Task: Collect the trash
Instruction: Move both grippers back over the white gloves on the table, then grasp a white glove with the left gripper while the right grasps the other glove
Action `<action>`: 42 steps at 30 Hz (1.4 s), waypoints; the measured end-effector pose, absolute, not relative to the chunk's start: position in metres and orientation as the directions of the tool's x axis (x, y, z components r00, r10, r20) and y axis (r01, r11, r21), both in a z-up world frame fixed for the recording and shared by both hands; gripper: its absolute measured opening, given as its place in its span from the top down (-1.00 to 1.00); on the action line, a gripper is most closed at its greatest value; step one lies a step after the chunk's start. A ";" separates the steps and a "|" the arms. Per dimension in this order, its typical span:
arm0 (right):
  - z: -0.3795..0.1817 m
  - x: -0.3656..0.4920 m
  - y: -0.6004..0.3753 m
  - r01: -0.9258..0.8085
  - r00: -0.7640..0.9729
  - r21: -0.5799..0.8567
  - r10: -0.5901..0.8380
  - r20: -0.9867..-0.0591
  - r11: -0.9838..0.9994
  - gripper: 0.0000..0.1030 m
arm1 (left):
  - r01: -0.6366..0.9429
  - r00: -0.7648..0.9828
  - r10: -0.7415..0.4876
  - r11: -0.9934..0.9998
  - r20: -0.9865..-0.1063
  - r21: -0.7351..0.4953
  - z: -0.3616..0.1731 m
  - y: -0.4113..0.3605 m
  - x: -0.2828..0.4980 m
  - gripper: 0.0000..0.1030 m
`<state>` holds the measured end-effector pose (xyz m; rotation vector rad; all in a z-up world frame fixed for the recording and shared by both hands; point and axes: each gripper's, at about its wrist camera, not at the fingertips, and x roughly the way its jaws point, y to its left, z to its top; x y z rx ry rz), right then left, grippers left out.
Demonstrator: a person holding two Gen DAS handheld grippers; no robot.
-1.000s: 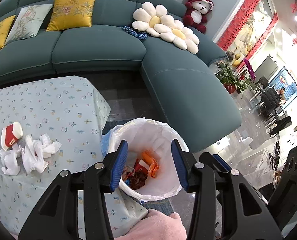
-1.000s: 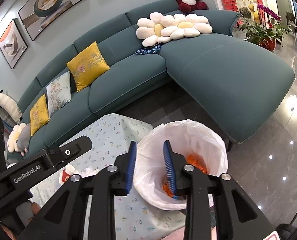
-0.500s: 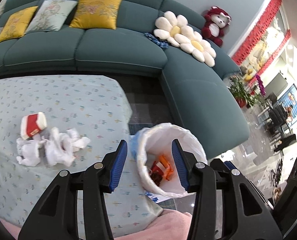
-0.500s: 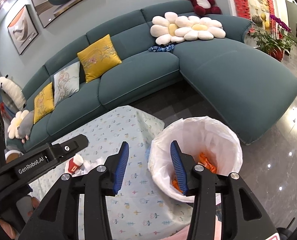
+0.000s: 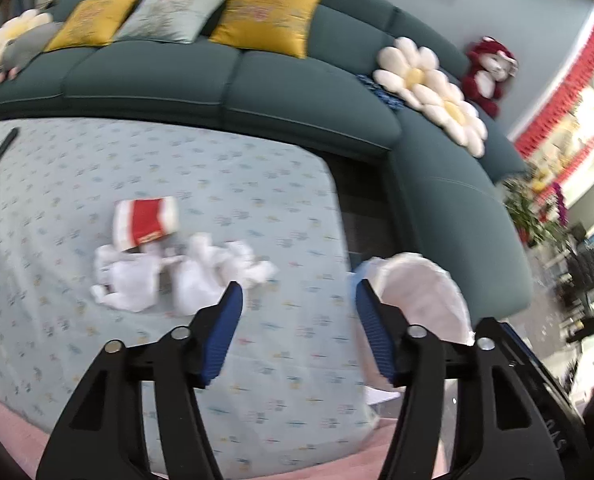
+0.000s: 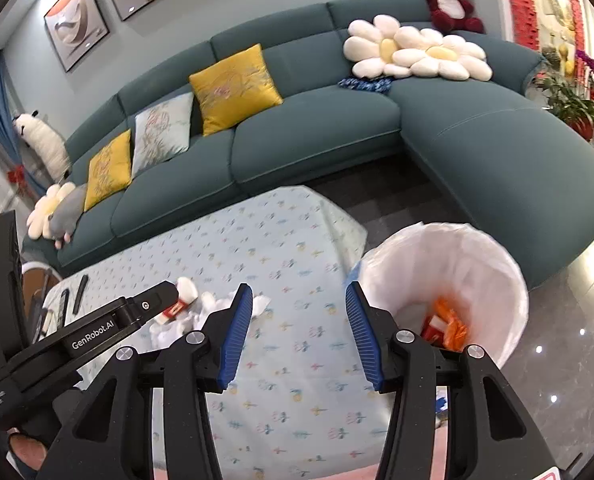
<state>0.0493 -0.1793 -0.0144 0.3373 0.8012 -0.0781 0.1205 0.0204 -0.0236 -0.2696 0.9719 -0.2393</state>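
Carton (image 5: 145, 222) lies lengthwise across the tablecloth (image 5: 257, 208); both grippers' fingers opening, empty.

Both grippers have swung from the bin (image 6: 449, 280) toward the tissues (image 5: 185, 276), fingers opening wider

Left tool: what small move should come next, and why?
Probably ease the left tool forward onto the crumpled tissues. Its jaws are opening with nothing between them, the tissues and red-and-white carton lie on the tablecloth, and the bin waits alongside.
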 end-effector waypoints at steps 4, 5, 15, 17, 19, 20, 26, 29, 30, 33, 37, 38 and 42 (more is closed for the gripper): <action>-0.027 0.055 -0.157 0.166 0.672 0.260 0.083 -0.736 0.951 0.07 | 0.000 0.523 -0.276 0.946 -0.807 -0.324 -0.045 0.057 0.123 -0.19; -0.030 0.057 -0.152 0.159 0.665 0.256 0.088 -0.742 0.953 0.07 | -0.017 0.520 -0.269 0.946 -0.811 -0.325 -0.049 0.065 0.123 -0.23; -0.073 0.081 -0.096 0.092 0.581 0.244 0.147 -0.801 0.965 0.07 | -0.174 0.463 -0.208 0.932 -0.861 -0.319 -0.095 0.135 0.126 -0.43; -0.082 0.089 -0.090 0.092 0.561 0.245 0.153 -0.814 0.965 0.07 | -0.198 0.453 -0.205 0.926 -0.868 -0.322 -0.103 0.145 0.127 -0.45; -0.093 0.098 -0.083 0.093 0.535 0.256 0.169 -0.828 0.962 0.06 | -0.224 0.439 -0.204 0.918 -0.875 -0.327 -0.113 0.155 0.128 -0.46; -0.097 0.101 -0.080 0.093 0.528 0.257 0.172 -0.832 0.962 0.05 | -0.234 0.434 -0.204 0.915 -0.877 -0.329 -0.116 0.159 0.129 -0.48; -0.123 0.127 -0.066 0.101 0.483 0.263 0.184 -0.856 0.960 -0.11 | -0.279 0.400 -0.203 0.902 -0.894 -0.330 -0.137 0.177 0.140 -0.51; -0.137 0.141 -0.061 0.118 0.459 0.270 0.188 -0.868 0.956 -0.11 | -0.286 0.385 -0.214 0.897 -0.898 -0.336 -0.145 0.178 0.148 -0.52; -0.141 0.146 -0.060 0.125 0.451 0.273 0.191 -0.872 0.954 -0.11 | -0.288 0.380 -0.218 0.896 -0.899 -0.339 -0.148 0.178 0.152 -0.53; -0.153 0.158 -0.057 0.138 0.428 0.276 0.194 -0.883 0.951 -0.11 | -0.283 0.365 -0.237 0.893 -0.901 -0.349 -0.154 0.174 0.163 -0.54; -0.168 0.171 -0.055 0.149 0.403 0.269 0.190 -0.895 0.952 -0.11 | -0.258 0.338 -0.250 0.903 -0.908 -0.344 -0.164 0.161 0.179 -0.54; -0.171 0.173 -0.055 0.154 0.397 0.270 0.191 -0.898 0.951 -0.11 | -0.254 0.334 -0.247 0.906 -0.910 -0.339 -0.166 0.158 0.183 -0.54; -0.185 0.181 -0.058 0.171 0.371 0.293 0.214 -0.904 0.941 -0.10 | -0.244 0.303 -0.250 0.912 -0.919 -0.329 -0.178 0.152 0.196 -0.32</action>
